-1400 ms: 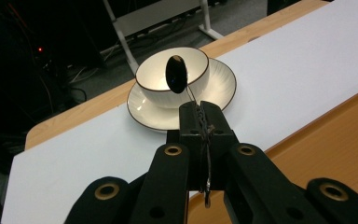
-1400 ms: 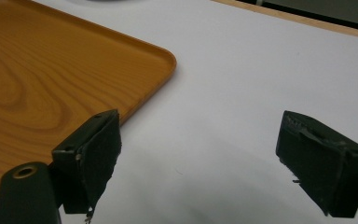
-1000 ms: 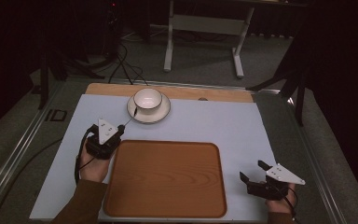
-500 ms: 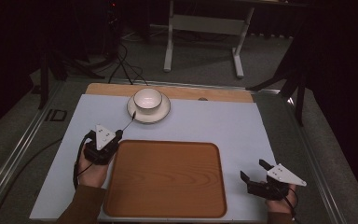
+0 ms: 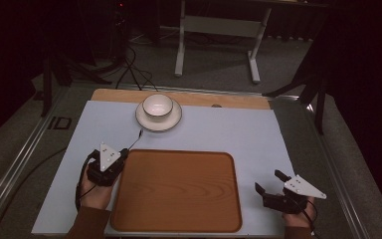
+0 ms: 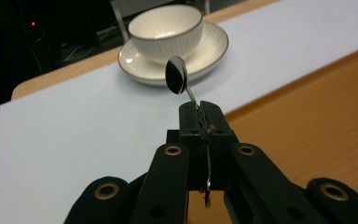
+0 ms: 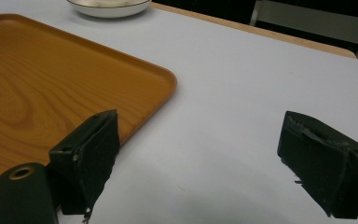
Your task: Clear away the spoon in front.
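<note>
Saw a white cup (image 5: 157,105) seated on a saucer (image 5: 146,122) at the far middle of the pale tabletop (image 5: 238,132), with a wooden tray (image 5: 176,191) lying bare at the near edge between the two hands. Found nothing standing between the tray and the saucer except the tip of a small metal spoon (image 6: 176,74). Noted the left tongs (image 6: 200,109) clamped shut on the spoon's thin handle, bowl sticking out ahead of the jaw tips and raised off the tabletop, pointed toward the cup and just short of the saucer. Placed the left hand (image 5: 95,191) beside the tray's left rim, tongs aimed forward and slightly up. Found the right tongs (image 5: 267,183) gaping wide with nothing between them, held low over the tabletop off the tray's right near corner, right hand (image 5: 296,218) at the near edge.
</note>
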A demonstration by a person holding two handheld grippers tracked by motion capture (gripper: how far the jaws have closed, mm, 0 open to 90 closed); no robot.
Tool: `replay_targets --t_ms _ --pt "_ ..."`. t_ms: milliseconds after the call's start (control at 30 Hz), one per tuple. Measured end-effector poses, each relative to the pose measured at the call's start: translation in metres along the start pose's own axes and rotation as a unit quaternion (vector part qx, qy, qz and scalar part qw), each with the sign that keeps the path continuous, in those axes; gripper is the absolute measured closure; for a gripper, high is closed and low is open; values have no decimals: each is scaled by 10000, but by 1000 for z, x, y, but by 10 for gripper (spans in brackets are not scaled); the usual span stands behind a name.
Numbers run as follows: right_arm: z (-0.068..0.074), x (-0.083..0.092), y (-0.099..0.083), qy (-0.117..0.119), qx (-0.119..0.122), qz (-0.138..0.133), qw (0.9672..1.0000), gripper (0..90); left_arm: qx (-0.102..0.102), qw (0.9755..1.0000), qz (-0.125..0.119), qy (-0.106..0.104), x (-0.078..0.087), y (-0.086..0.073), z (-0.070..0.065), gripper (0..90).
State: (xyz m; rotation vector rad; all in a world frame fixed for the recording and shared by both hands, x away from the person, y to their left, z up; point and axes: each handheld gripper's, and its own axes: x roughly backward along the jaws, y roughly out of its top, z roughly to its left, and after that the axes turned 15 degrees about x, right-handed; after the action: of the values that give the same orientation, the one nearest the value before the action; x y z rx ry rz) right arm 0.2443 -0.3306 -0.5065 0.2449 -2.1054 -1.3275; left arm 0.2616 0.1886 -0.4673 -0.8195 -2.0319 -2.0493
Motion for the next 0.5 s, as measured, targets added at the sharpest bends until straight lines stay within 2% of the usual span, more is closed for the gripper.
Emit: replay_targets --t_ms 167,500 --pt "0 0 0 11 -12 7 10000 127 -18 10000 57 6 7 -11 3 888" --pt "-1 0 -1 24 9 16 10000 127 -16 9999 127 29 17 -21 1 887"
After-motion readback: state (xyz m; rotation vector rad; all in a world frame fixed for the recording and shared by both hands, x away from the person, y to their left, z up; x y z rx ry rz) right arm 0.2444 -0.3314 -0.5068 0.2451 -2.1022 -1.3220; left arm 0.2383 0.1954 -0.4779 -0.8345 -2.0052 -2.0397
